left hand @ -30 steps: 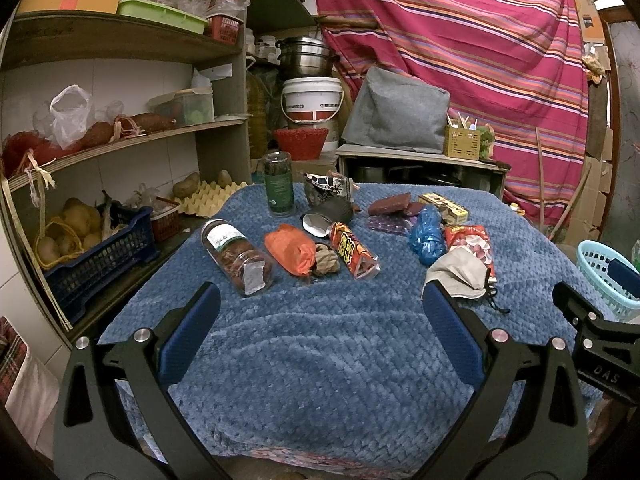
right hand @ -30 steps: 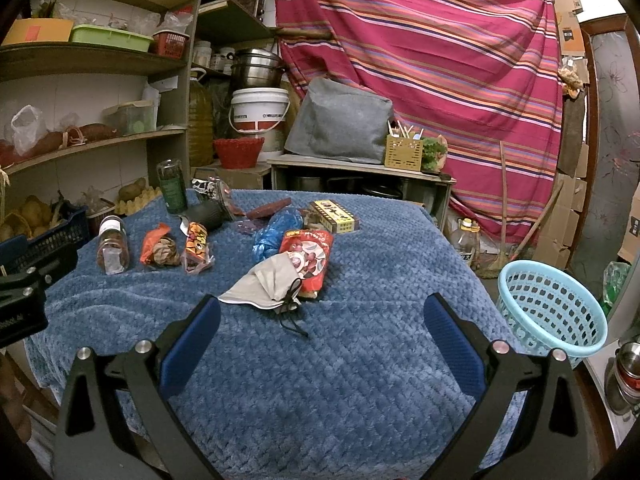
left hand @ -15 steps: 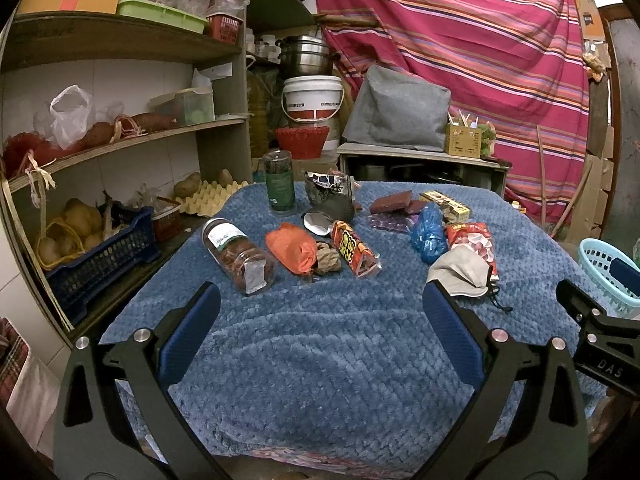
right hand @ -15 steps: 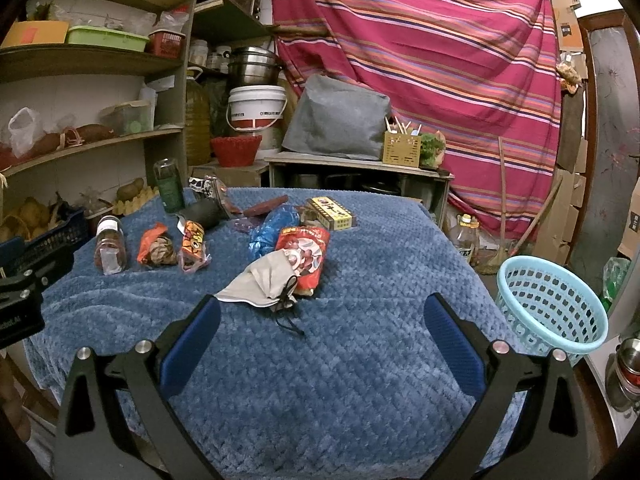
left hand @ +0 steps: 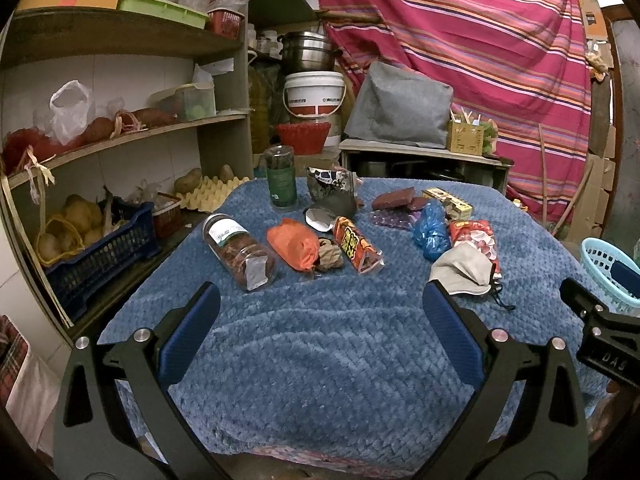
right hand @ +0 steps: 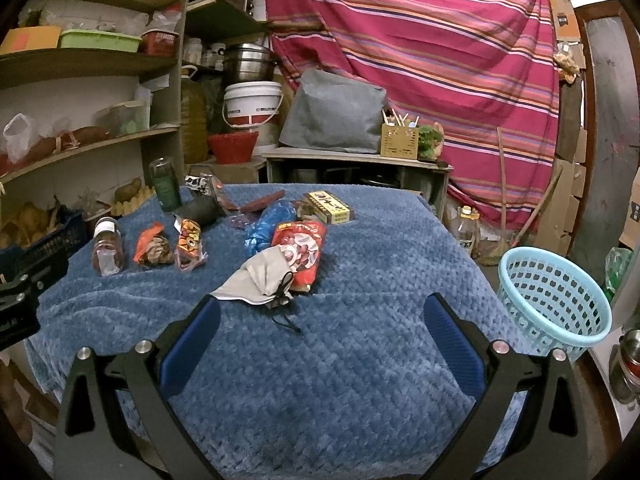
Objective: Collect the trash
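Both grippers — left (left hand: 320,328), right (right hand: 320,328) — spread wide, empty, over near blanket (right hand: 340,392). Trash toward 12 o'clock: one mask (right hand: 260,280), limp, light, best pinched at a fold. One red packet (right hand: 302,248), crinkly, slippery. One blue bag (right hand: 268,228). One jar (left hand: 240,252), probably heavy — likely rolls. Basket (right hand: 556,296) at 3 o'clock.

A striped cloth (right hand: 420,40) hangs across the back wall. Left of it stand wooden shelves (left hand: 120,136) against white tile; below it, a low bench (right hand: 352,158) bears a grey cushion (right hand: 332,114). Light is dim.
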A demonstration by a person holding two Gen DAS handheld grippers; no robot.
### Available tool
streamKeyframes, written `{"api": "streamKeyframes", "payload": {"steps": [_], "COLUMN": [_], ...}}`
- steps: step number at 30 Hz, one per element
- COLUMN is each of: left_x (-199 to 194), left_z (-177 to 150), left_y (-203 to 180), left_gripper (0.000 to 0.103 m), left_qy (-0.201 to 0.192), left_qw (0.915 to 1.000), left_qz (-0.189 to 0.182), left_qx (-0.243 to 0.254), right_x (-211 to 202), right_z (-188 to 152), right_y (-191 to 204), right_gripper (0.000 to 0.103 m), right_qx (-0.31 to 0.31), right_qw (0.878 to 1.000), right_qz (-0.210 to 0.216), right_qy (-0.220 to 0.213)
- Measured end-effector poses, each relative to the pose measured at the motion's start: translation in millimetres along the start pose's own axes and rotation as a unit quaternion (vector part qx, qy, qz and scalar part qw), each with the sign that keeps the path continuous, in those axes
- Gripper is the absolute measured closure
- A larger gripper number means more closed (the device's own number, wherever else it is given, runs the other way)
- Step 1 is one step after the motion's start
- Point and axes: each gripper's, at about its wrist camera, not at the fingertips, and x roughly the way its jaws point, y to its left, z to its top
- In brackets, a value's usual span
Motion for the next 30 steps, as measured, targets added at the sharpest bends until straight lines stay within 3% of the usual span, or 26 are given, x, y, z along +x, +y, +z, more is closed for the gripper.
{"api": "streamKeyframes", "payload": {"steps": [9,17,21,25,30], "left_x": [14.4,38.0,57.0,78.1,109.9], "left_z": [12.4,58.1,83.7,94.8,85.6], "left_y": [-0.8,-4.7,-5.9,-9.9,-8.5], "left_gripper": [0.005,0.005,0.005,0.005,0.005], "left_qy": [0.005,-0.018,-0.018,-0.02,0.006], "left_qw": [0.9998,0.9991,0.9994,0.9993,0.9992], "left_qz": [0.019,0.038,0.028,0.032,0.039], "left_qx": [-0.008,0.006,-0.004,0.0,0.003], "right_x": [15.4,46.8,69.1,96.0,133.2], "right_z": [31.2,77.4,94.8,96.6,76.0], "right_y": [-7.4,-8.6,-14.2,-20.5,-28.7], "right_gripper": [0.004,0.004,0.004,0.004,0.004], "right_qx": [-0.005,-0.023,-0.018,-0.008,0.0], "right_qw": [1.0,1.0,1.0,1.0,0.999], "right_qz": [-0.006,-0.017,-0.025,-0.015,0.012], "right_qy": [0.003,-0.002,-0.001,0.012,0.048]}}
